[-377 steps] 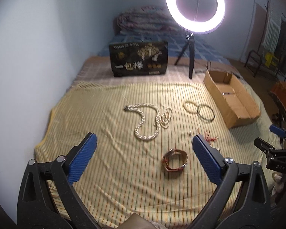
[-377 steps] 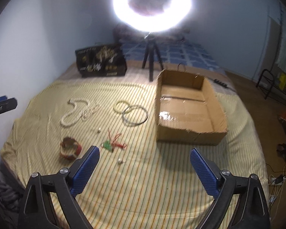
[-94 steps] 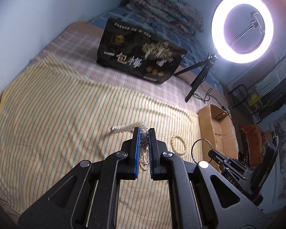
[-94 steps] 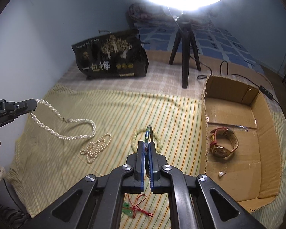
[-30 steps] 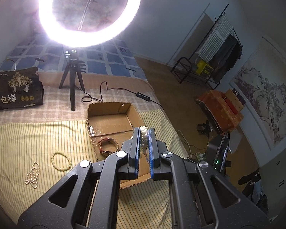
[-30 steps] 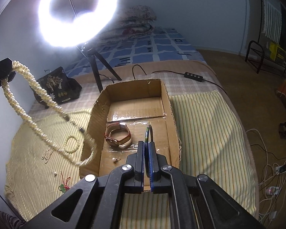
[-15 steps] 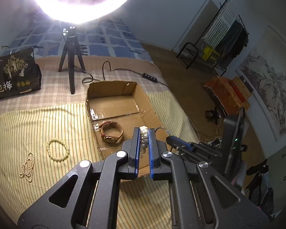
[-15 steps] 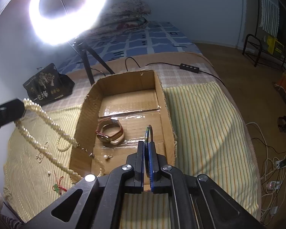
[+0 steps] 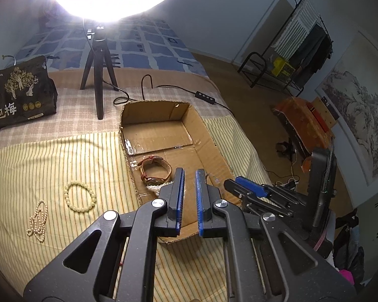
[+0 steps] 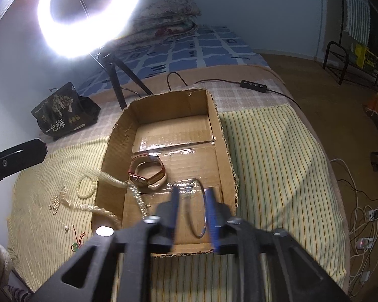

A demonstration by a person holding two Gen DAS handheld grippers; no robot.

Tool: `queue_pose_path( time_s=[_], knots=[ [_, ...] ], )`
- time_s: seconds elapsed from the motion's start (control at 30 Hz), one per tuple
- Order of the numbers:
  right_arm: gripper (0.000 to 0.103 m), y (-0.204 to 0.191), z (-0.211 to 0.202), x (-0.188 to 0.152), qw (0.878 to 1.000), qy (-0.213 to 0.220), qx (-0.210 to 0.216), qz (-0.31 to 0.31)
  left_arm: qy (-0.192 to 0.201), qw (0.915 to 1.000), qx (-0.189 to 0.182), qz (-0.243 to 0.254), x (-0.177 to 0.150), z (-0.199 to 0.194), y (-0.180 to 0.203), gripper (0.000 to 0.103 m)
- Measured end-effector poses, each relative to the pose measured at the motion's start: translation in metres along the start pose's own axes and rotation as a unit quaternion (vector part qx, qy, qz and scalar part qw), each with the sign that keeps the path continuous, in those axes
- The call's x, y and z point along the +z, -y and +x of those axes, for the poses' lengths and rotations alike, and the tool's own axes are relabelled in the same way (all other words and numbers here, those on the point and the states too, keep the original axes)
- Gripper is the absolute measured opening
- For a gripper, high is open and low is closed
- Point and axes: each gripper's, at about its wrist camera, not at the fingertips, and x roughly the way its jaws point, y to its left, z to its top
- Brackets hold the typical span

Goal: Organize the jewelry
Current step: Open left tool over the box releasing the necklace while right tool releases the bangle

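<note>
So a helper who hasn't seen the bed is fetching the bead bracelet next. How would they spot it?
Find the open cardboard box on the striped yellow cloth. The bracelet lies flat on the cloth just outside the box's long wall. It is a closed ring of chunky pale beads, unlike the bunched strand of tiny pearls beside it.

Black plastic gripper arms with silver screws [image 9: 158,203] carry blue-padded fingers [image 9: 179,196].
</note>
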Motion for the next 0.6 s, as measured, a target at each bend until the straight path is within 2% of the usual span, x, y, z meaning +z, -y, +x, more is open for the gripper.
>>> queue_pose_path(
  time_s=[0.1,0.27,0.6],
  knots=[
    [0.03,-0.002,0.0,-0.001,1.0,-0.001,-0.001,-0.003,-0.001,1.0,0.005,0.002,-0.001,-0.001,-0.003,0.009],
    [0.037,-0.002,-0.001,-0.001,1.0,0.0,-0.006,-0.003,-0.002,0.9999,0.013,-0.008,-0.005,-0.004,-0.015,0.009],
    [0.044,-0.009,-0.011,-0.001,1.0,0.009,-0.001,-0.003,0.004,0.999,0.045,-0.003,-0.013,-0.02,-0.037,0.009]
  ],
)
